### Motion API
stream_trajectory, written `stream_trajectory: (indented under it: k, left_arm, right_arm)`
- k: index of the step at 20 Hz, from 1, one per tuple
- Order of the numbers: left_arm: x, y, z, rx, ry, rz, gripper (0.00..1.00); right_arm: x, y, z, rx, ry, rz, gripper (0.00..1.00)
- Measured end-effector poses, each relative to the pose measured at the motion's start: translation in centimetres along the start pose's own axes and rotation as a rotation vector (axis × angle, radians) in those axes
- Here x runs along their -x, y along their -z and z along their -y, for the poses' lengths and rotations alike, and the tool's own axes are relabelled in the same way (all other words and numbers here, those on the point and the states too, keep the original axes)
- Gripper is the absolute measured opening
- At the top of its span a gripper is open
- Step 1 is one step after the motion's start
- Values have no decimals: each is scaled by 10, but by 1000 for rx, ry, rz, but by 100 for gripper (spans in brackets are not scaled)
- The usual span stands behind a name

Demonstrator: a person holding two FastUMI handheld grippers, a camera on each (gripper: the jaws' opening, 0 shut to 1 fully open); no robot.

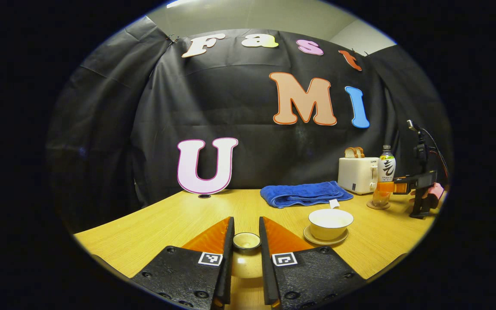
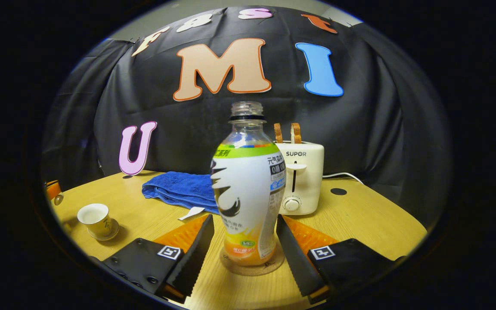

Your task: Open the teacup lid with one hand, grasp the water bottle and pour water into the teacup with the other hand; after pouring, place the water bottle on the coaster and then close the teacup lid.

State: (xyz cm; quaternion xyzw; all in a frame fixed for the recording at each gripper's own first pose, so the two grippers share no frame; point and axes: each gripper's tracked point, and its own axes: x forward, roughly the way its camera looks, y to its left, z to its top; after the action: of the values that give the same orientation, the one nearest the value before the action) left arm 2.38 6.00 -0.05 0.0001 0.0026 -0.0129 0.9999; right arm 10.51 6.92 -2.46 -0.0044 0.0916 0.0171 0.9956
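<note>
While the water bottle (image 2: pixel 248 189) is standing upright on its round coaster (image 2: pixel 252 263), the right gripper (image 2: pixel 245 241) is sitting around it with both fingers spread wide, one on each side of the bottle's lower part and neither one touching it as far as I can tell. The cap is off, and some orange drink is showing at the bottom. Just behind the bottle, a white toaster (image 2: pixel 302 181) is holding two slices of bread (image 2: pixel 286 132), and a folded blue towel (image 2: pixel 179 189) is lying to the left of it on the wooden table (image 2: pixel 360 219).

Over in the left gripper view, the left gripper (image 1: pixel 246 245) is clamping the teacup lid (image 1: pixel 246 241) between its fingers, pretty narrow, and holding it up off the table. The teacup (image 1: pixel 330 223) is sitting open on its saucer (image 1: pixel 325 239), right of the lid and near the front edge of the towel. From this side the bottle is showing far right next to the toaster, with the other gripper and a hand (image 1: pixel 433 191) reaching in beside it. In the right gripper view the cup is sitting far off to the left.
</note>
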Motion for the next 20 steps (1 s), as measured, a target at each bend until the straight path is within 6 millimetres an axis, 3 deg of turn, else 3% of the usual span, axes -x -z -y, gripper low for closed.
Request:
stream_trajectory:
  k: [2,4,5,6,7,9,11,13,14,20]
  left_arm:
    - [0,0,1,1,3,0,27]
    - [1,1,0,1,8,-1,27]
    - [0,0,0,2,7,1,27]
    - [0,0,0,2,6,2,27]
    - [0,0,0,2,5,2,27]
    - [0,0,0,2,4,3,27]
    - [0,0,0,2,4,3,27]
    - [0,0,-1,0,-8,2,28]
    - [0,0,-1,0,-14,4,27]
    - [-3,0,10,1,60,5,27]
  right_arm:
    - [11,-2,1,-13,5,15,89]
    - [22,-5,2,-16,6,43,96]
    - [28,-6,2,-20,8,62,96]
    - [37,1,17,-24,8,80,96]
    - [44,-1,17,-28,5,100,89]
    - [57,-5,16,-25,1,145,96]
    - [69,-9,19,1,17,190,89]
    - [81,-4,18,-5,24,187,95]
    - [89,-3,20,-6,31,189,90]
    - [115,1,20,-6,30,196,92]
